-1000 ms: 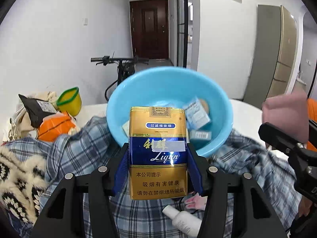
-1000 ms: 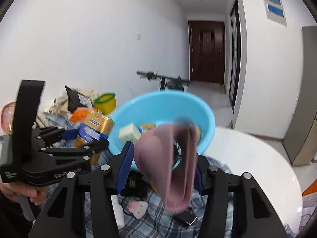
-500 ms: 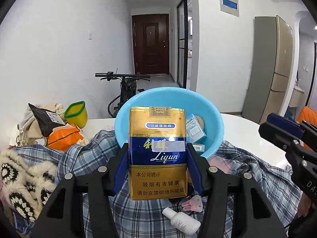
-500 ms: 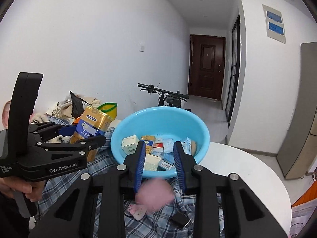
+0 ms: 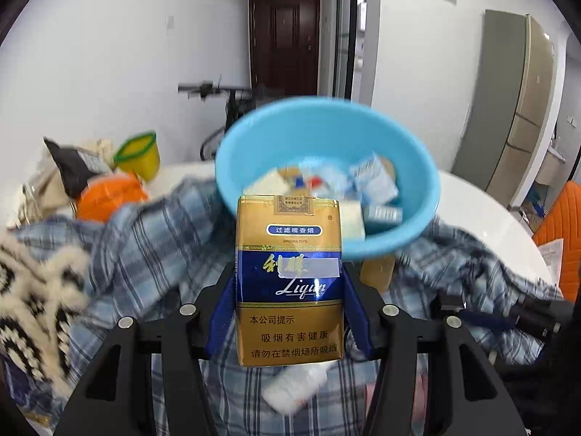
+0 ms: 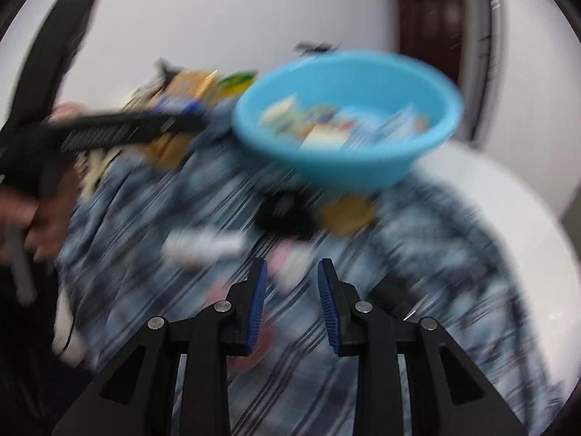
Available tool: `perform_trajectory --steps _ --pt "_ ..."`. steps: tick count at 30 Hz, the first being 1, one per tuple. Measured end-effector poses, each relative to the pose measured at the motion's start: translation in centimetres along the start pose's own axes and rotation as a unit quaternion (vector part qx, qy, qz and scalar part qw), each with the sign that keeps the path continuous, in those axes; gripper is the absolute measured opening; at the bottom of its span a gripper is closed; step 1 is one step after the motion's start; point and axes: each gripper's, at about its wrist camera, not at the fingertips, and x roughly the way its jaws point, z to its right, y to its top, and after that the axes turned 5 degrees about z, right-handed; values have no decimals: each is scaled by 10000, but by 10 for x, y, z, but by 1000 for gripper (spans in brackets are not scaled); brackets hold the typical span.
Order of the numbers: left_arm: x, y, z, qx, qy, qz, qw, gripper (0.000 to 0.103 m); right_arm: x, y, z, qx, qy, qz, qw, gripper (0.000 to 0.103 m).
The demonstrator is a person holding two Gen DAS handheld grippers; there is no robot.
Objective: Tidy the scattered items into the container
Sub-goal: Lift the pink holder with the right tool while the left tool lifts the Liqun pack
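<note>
We see the gold-and-blue cigarette pack (image 5: 289, 279) upright between the blue pads of the left tongs (image 5: 289, 312), which press on both its sides, just in front of the blue basin (image 5: 417, 189). The basin sits on a rumpled plaid cloth (image 5: 145, 239) on the white round worktop (image 5: 483, 214) and already holds several small boxes. Only the left wrist view shows the pack's print sharply, a white bottle (image 5: 294, 385) lying on the cloth just below it, and an orange ball (image 5: 109, 196) and a yellow cup (image 5: 139, 154) to the left. The right wrist view, heavily blurred, shows instead the left tongs from the side with the hand (image 6: 40, 218) gripping their handle, and the right tongs (image 6: 292, 299). Their jaws have just been closing and now stand narrowly apart with nothing between the pads, above the cloth. Near their tips we make out a pink-and-white item (image 6: 290, 261), a dark object and a tan one below the basin; we cannot tell what they are.
</note>
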Motion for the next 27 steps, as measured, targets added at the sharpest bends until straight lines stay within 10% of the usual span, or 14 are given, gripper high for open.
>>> perform_trajectory --steps 6,15,17,23,27 --pt "8 -6 -2 18 13 -44 10000 56 9 -35 -19 -198 555 -271 9979 62" --pt "6 -7 8 130 -83 -55 9999 56 36 -34 -30 -314 270 -172 9990 73" --pt "5 -7 7 111 -72 -53 9999 56 36 -35 -30 -298 360 -206 9987 72" --pt "9 -8 8 103 -108 -119 9998 56 31 -39 -26 -334 350 -205 9986 24" --pt "10 -9 13 192 -170 -145 9996 56 25 -38 -21 -306 253 -167 9991 21"
